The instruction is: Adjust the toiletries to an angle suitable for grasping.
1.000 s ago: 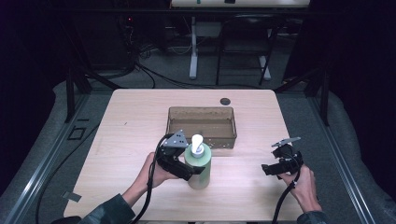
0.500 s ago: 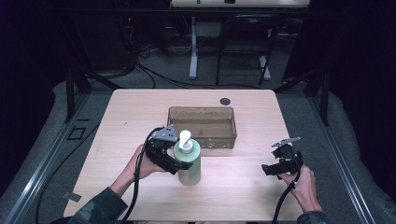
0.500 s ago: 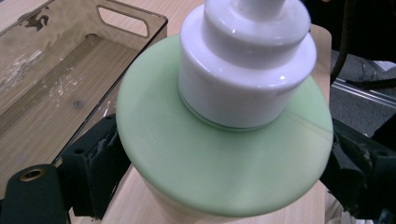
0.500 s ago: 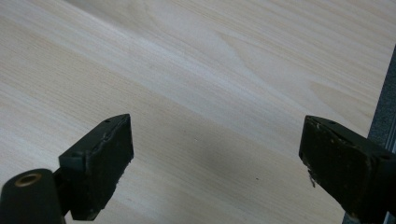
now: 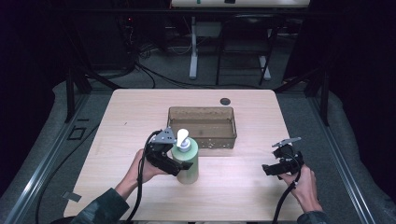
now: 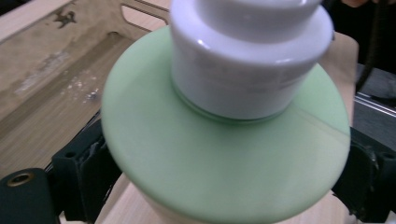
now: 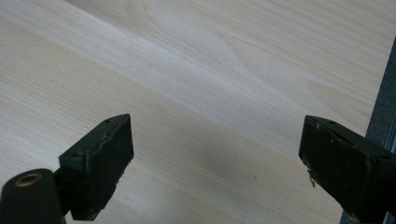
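The green pump bottle (image 5: 185, 161) stands upright on the worktop (image 5: 140, 112), just in front of the near left corner of the brown open-topped tray (image 5: 202, 127) and close to it. Its white pump head (image 5: 181, 136) points up. The left tool (image 5: 180, 164) is at the bottle's left side, with one jaw on either side of the green body; in the left gripper view the bottle's shoulder (image 6: 224, 154) spans the whole gap between the two black jaws, whose pads (image 6: 88, 163) sit against its sides. These jaws have just been opening a little, with the bottle between them, and the frames show them still in contact with it. The right tool (image 5: 273, 169) hangs over bare wood near the worktop's right front edge, well apart from the bottle, its jaws spread wide and holding nothing. A small dark disc (image 5: 225, 101) lies behind the tray.
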`<action>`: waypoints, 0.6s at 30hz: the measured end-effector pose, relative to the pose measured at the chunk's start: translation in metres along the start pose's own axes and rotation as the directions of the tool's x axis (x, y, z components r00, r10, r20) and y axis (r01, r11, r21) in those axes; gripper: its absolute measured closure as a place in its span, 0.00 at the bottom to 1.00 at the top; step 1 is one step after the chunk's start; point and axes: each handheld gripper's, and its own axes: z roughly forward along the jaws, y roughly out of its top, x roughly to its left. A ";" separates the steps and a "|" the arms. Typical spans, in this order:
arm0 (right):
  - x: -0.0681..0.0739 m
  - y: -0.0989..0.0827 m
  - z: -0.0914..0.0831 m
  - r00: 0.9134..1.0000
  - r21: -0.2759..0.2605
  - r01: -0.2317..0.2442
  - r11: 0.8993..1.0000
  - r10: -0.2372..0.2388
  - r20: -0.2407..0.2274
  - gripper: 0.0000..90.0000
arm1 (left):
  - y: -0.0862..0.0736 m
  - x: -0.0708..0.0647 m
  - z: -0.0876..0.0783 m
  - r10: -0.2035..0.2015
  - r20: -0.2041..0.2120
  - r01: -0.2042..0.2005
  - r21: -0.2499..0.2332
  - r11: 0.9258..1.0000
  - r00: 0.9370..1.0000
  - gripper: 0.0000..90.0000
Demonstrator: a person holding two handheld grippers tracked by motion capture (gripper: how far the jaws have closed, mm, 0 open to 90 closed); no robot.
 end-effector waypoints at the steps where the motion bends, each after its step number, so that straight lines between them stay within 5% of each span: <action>1: 0.000 0.000 0.000 1.000 -0.001 -0.001 1.000 0.001 -0.003 0.11 | -0.001 -0.004 0.000 -0.026 -0.029 0.025 -0.023 0.999 0.999 0.08; 9: 0.000 0.000 0.000 1.000 0.001 0.000 1.000 0.000 -0.003 0.11 | -0.002 -0.011 0.000 -0.040 -0.097 0.035 -0.050 0.998 0.994 0.13; 18: -0.001 0.000 0.001 1.000 0.000 0.001 1.000 -0.001 -0.007 0.11 | -0.002 0.001 -0.003 -0.004 -0.040 0.003 -0.033 0.999 0.999 0.13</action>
